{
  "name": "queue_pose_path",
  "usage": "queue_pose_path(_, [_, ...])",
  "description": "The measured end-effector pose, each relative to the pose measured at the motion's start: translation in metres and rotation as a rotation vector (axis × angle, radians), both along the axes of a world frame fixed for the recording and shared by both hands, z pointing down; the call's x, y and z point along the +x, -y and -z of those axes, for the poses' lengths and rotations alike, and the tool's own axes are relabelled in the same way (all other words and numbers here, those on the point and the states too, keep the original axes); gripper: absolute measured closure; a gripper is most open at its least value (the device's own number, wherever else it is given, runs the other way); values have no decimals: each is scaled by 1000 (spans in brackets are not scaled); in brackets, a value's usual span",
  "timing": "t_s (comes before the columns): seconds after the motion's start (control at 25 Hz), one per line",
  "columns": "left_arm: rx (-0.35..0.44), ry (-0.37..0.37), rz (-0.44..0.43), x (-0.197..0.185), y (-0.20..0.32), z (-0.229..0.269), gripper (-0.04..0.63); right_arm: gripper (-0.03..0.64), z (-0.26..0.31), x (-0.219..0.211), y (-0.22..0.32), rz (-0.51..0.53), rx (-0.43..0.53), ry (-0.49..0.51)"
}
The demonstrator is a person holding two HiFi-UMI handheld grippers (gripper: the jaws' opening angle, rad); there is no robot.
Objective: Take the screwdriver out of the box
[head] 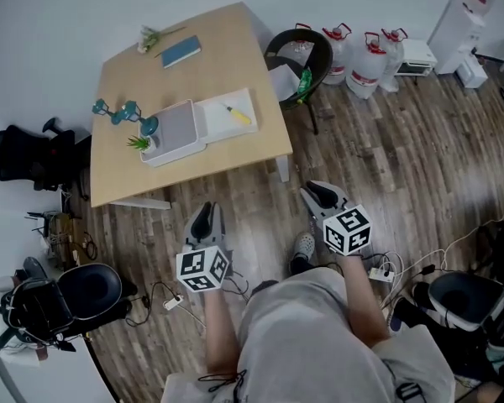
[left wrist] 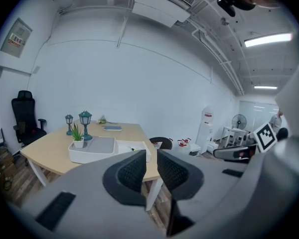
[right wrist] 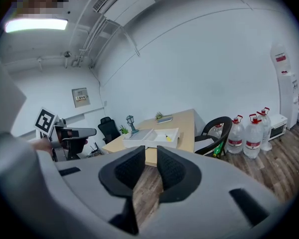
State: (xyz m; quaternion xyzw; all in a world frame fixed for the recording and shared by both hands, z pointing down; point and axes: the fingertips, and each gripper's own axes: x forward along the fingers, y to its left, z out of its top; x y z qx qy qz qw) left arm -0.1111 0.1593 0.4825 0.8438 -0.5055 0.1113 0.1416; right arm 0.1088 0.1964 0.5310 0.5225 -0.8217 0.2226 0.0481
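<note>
Screwdriver: The screwdriver [head: 239, 115] was small, with a yellow handle and a thin dark tip. It lay flat in the white half of the open box [head: 203, 142].
Box: It sat on the worktop [head: 227, 57], near the edge closest to the person. Its other half held a grey pad, with a little plant [head: 139, 143] just beside it.
Person: The person stood on the wood floor, well apart from the worktop, with both tools held out in front.
Left gripper [head: 204, 214]: Its fingers [left wrist: 131, 172] stood a little apart, with nothing between them.
Right gripper [head: 322, 194]: Its fingers [right wrist: 172, 172] also stood a little apart and held nothing.
How it would feel: I guessed it was light, hard and stiff. It would not bend or break, but the smooth handle might slip or roll.
Where to grab: The yellow handle looked best, pinched across its middle, because it was the fattest part. The thin tip looked too skinny to hold well.
Watch out: The box looked light too, so a bump could push it along the worktop.
</note>
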Motion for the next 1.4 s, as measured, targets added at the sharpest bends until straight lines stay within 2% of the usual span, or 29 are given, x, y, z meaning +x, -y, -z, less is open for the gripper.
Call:
queue_pose_path(0.24, [-23, 15, 32, 7, 26, -11, 531, 543, -9, 23, 31, 7, -19, 3])
queue_pose_path(0.44, [-37, 14, 60, -1, 46, -17, 531, 543, -13, 21, 53, 27, -25, -4])
queue_pose_path(0.6, [-41, 11, 51, -4, 70, -22, 531, 543, -18, 20, 73, 22, -32, -12])
queue_pose_path(1.0, [-59, 2, -46, -9, 180, -29, 531, 543, -16, 3, 171, -28, -50, -42])
queue_pose_path(1.4, [-102, -7, -174, -22, 298, -40, 531, 537, -24, -46, 288, -36, -115, -122])
